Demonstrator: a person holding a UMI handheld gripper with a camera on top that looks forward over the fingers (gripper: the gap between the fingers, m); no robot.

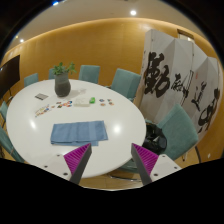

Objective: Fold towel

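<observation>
One view only, riding the hand-held gripper (113, 160): it looks forward and slightly down from well above the round white desk (110, 115), facing the far wall.

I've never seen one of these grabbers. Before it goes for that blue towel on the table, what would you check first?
1. Towel in sight, ahead of the fingers: ok.
2. Towel lying flat on the white table: ok.
3. Gripper open, holding nothing: ok.
4. Fingers close enough to grasp: not ok, towel lies beyond them.
5. Vase and small items clear of the towel: ok.
6. Which towel edge to take: cannot tell.
</observation>
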